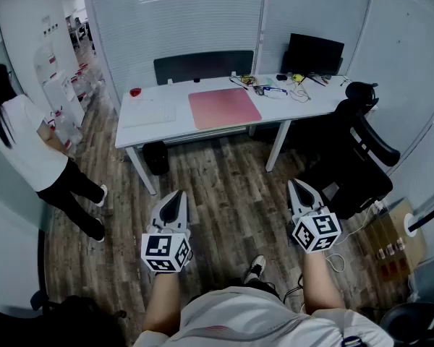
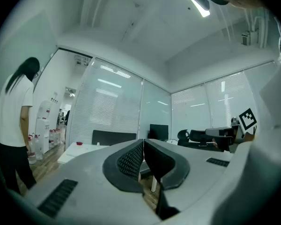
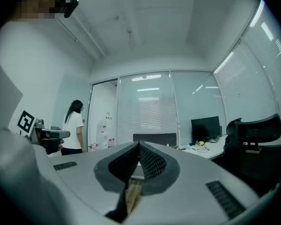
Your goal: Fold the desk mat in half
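A pink desk mat (image 1: 224, 107) lies flat on the white desk (image 1: 152, 130) across the room in the head view. My left gripper (image 1: 175, 199) and right gripper (image 1: 298, 188) hang over the wooden floor, well short of the desk, both pointing toward it. Each has its jaws pressed together with nothing between them. In the left gripper view the left gripper (image 2: 143, 146) shows its tips touching; the right gripper (image 3: 139, 148) looks the same in its own view. The desk edge (image 3: 210, 151) shows far off.
A black office chair (image 1: 354, 157) stands right of the desk, a dark monitor (image 1: 315, 53) at its back right, cables and small items (image 1: 275, 85) beside it, a white keyboard (image 1: 148, 114) at left. A person in a white shirt (image 1: 29, 150) stands at far left. Boxes (image 1: 394, 241) sit at right.
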Motion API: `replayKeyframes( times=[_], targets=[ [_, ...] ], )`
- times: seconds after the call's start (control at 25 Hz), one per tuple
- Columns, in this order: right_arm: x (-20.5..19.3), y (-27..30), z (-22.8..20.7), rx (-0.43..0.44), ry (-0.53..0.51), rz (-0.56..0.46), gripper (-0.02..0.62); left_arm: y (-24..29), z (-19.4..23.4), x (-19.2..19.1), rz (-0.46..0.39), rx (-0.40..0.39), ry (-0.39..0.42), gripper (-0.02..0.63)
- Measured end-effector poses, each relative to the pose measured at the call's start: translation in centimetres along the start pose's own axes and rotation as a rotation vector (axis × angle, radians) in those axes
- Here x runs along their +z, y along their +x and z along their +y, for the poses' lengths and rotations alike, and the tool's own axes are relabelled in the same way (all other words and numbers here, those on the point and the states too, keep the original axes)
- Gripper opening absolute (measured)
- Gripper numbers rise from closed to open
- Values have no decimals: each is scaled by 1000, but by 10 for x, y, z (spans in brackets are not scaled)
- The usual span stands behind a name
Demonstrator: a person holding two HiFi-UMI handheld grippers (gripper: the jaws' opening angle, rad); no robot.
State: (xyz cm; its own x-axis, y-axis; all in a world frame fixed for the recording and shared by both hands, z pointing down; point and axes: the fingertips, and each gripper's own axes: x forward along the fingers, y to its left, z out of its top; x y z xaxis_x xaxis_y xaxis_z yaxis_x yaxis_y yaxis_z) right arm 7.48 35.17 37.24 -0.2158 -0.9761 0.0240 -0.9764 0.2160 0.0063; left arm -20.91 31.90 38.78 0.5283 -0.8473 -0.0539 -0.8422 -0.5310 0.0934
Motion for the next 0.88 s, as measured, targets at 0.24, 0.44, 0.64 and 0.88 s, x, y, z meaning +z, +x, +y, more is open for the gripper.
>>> replayKeyframes(
  times=[0.24,0.44,0.64,0.88],
  targets=[
    [0,4,5,1,-10,4,51,0,1,-3,5,-7,-5,14],
    [-2,6,8,3,-13,8,51,0,2,-4,11,-10,-3,14],
    [-4,6,9,4,-8,11,51,-1,4,-5,10,-12,-5,14],
    [-5,12,9,20,29,-2,51,1,7,-10,18,-12,-13,14]
  ],
)
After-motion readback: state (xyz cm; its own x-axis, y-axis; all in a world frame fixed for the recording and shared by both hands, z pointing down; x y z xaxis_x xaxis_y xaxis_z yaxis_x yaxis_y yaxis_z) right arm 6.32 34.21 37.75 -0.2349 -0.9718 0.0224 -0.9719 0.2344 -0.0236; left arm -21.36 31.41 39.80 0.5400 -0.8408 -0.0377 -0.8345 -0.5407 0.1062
